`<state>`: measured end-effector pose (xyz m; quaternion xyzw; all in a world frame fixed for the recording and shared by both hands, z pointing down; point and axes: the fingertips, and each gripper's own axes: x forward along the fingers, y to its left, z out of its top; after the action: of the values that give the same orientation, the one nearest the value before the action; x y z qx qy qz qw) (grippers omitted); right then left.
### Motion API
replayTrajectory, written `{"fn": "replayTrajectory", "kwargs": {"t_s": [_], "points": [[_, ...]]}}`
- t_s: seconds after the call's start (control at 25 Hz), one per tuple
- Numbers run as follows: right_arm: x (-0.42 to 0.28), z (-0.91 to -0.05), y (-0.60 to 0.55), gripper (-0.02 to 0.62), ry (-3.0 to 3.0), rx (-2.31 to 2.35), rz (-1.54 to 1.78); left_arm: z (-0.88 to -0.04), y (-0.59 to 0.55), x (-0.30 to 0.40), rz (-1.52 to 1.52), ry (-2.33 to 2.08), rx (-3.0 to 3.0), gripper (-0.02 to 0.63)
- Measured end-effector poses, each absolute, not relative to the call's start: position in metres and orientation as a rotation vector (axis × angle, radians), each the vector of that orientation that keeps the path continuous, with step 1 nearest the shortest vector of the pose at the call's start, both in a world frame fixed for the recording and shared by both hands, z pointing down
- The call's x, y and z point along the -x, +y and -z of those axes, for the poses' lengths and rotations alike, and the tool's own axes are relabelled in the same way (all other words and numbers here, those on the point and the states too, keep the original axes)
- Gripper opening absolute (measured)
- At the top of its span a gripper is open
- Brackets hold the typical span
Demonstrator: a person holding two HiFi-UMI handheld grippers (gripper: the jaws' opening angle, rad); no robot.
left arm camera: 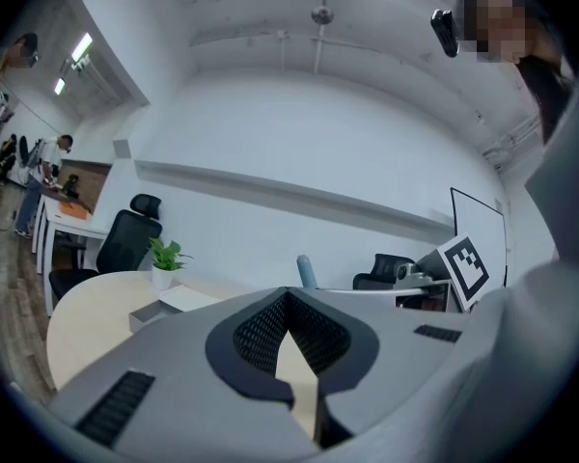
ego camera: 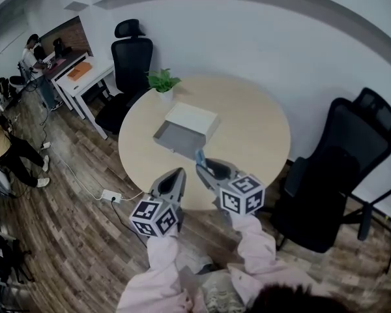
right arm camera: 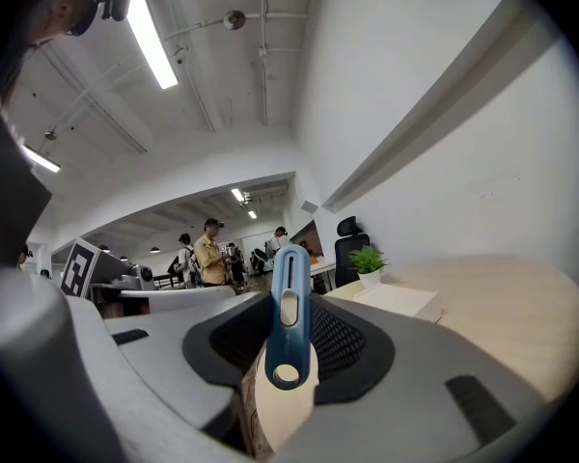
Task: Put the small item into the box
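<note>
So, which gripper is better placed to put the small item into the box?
Right. The right gripper holds the blue item between its jaws, and its tip is nearer the open box. The left gripper is shut on nothing.

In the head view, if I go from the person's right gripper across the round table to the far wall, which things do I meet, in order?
Right gripper → the small blue item in its jaws → box → potted plant → black office chair.
</note>
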<state>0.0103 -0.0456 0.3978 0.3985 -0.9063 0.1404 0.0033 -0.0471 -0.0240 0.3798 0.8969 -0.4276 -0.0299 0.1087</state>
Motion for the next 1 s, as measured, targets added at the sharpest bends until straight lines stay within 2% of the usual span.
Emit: {"fn": "replayTrajectory", "kwargs": {"t_s": [1.0], "points": [[0.026,-0.407,-0.085,0.130,-2.806,-1.279,-0.446,-0.393,-0.059,0.080,0.076,-1.212,-2.634,0.009]]}}
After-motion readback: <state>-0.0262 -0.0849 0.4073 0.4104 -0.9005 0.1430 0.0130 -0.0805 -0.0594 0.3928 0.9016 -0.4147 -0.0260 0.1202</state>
